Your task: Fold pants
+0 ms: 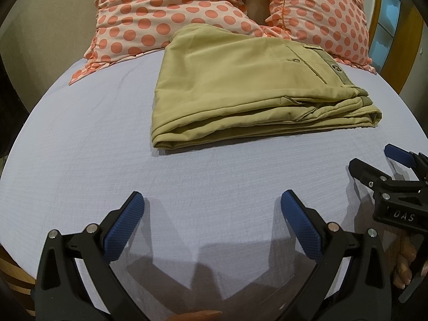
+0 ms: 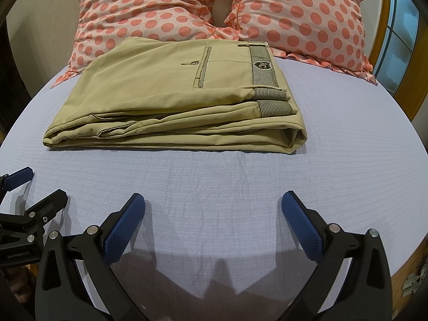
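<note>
Khaki pants (image 1: 240,85) lie folded into a compact stack on the pale blue bed sheet (image 1: 107,139), with the back pocket and striped waistband on top; they also show in the right wrist view (image 2: 174,101). My left gripper (image 1: 211,203) is open and empty, held over the sheet in front of the pants, apart from them. My right gripper (image 2: 212,203) is open and empty, also short of the pants. The right gripper shows at the right edge of the left wrist view (image 1: 374,157), the left gripper at the left edge of the right wrist view (image 2: 40,184).
Two pink pillows with orange dots (image 1: 165,16) (image 2: 299,16) lean behind the pants at the head of the bed. A wooden frame with a window (image 2: 398,42) is at the right. The bed's edge curves off at both sides.
</note>
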`<state>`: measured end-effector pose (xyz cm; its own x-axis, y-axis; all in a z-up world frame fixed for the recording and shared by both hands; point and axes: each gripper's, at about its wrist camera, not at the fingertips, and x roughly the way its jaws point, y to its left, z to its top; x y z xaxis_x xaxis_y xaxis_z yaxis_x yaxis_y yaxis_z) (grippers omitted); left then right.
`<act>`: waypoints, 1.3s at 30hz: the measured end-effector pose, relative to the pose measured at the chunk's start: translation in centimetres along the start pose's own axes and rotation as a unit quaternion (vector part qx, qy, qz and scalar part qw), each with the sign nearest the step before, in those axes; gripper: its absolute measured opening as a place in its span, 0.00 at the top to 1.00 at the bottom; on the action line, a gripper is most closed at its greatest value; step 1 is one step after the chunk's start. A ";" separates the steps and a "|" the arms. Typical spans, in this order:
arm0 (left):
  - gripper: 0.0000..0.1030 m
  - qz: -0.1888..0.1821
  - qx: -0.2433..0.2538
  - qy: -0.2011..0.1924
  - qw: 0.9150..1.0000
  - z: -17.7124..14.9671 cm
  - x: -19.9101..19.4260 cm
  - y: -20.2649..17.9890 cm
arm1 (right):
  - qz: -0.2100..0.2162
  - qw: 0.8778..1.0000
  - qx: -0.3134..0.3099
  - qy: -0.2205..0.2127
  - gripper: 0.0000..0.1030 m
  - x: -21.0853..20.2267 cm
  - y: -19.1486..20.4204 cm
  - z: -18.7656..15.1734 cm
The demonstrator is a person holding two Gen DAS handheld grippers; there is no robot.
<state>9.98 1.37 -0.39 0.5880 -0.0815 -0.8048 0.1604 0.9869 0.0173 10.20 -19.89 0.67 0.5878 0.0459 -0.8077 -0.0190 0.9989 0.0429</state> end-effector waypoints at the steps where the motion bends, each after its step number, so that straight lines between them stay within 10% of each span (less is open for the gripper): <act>1: 0.02 0.000 0.000 0.000 1.000 0.0 0.0 0.0 | 0.000 1.000 0.000 0.000 0.01 0.0 0.0 0.0; 39: 0.02 0.004 -0.006 -0.002 1.000 0.1 -0.2 0.0 | 0.001 1.000 -0.001 0.000 0.01 0.0 0.0 0.0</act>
<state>9.93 1.36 -0.16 0.5915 -0.0747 -0.8028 0.1467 0.9890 0.0161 10.20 -19.91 0.64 0.5881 0.0473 -0.8074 -0.0210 0.9988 0.0432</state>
